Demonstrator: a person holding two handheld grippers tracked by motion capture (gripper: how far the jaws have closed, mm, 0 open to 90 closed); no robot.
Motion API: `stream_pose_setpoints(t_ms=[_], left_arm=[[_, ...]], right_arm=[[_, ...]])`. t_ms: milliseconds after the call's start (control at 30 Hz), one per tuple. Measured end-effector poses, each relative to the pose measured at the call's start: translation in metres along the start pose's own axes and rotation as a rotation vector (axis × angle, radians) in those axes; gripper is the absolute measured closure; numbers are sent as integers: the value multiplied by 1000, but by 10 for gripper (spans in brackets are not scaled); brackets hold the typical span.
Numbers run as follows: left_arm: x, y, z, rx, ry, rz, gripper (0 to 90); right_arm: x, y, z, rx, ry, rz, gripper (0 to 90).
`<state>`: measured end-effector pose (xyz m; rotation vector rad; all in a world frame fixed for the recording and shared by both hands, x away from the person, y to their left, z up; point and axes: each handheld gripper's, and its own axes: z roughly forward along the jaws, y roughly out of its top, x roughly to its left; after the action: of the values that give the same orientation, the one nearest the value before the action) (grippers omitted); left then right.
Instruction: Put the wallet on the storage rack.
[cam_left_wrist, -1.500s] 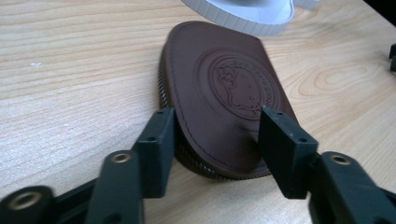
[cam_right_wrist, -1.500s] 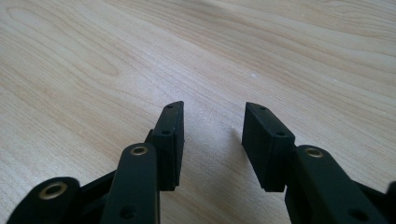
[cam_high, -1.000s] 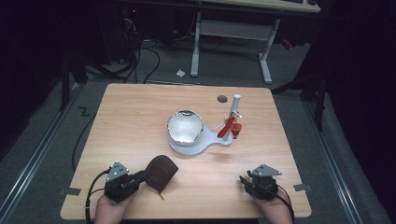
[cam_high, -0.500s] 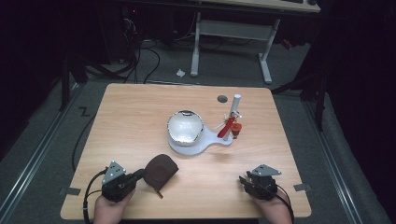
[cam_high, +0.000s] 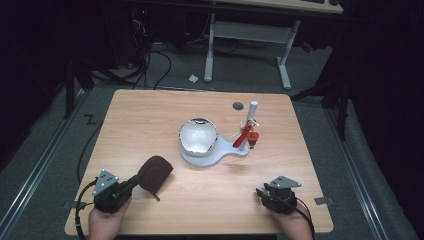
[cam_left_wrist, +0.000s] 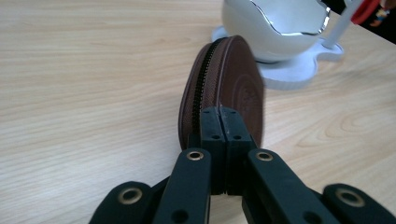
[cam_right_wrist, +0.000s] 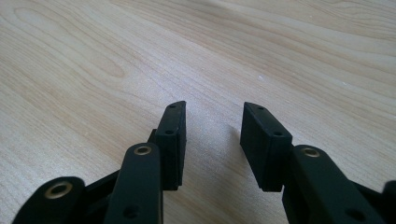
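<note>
- Brown zip pouch (cam_left_wrist: 223, 88) at near-left of desk (cam_high: 150, 115), stood on edge, zipper facing up-left in left gripper view, just short of white stand.
- L tongs (cam_left_wrist: 219, 122) clamped tight on pouch's near edge.
- White bowl-shaped stand (cam_high: 200, 137) w/ red clip (cam_high: 245, 135) at desk centre.
- R tongs (cam_right_wrist: 212, 119) parted, nothing between, over bare desk at near-right.
</note>
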<state>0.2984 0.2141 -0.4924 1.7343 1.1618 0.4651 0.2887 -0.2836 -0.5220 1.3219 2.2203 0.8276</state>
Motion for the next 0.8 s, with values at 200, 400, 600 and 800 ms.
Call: stream_pose_setpoints(t_ms=[200,400,600,800], left_arm=[[-9,3,0,-2,9,45,898],[-25,7,9,2,-26,84,894],[-38,12,21,-2,-61,108,882],[-37,12,23,-10,-87,98,838]], right_arm=[[0,0,0,2,-1,-1,615],[0,0,-1,1,-1,-5,614],[0,0,-1,1,0,-5,614],[0,-1,-1,2,5,-5,613]])
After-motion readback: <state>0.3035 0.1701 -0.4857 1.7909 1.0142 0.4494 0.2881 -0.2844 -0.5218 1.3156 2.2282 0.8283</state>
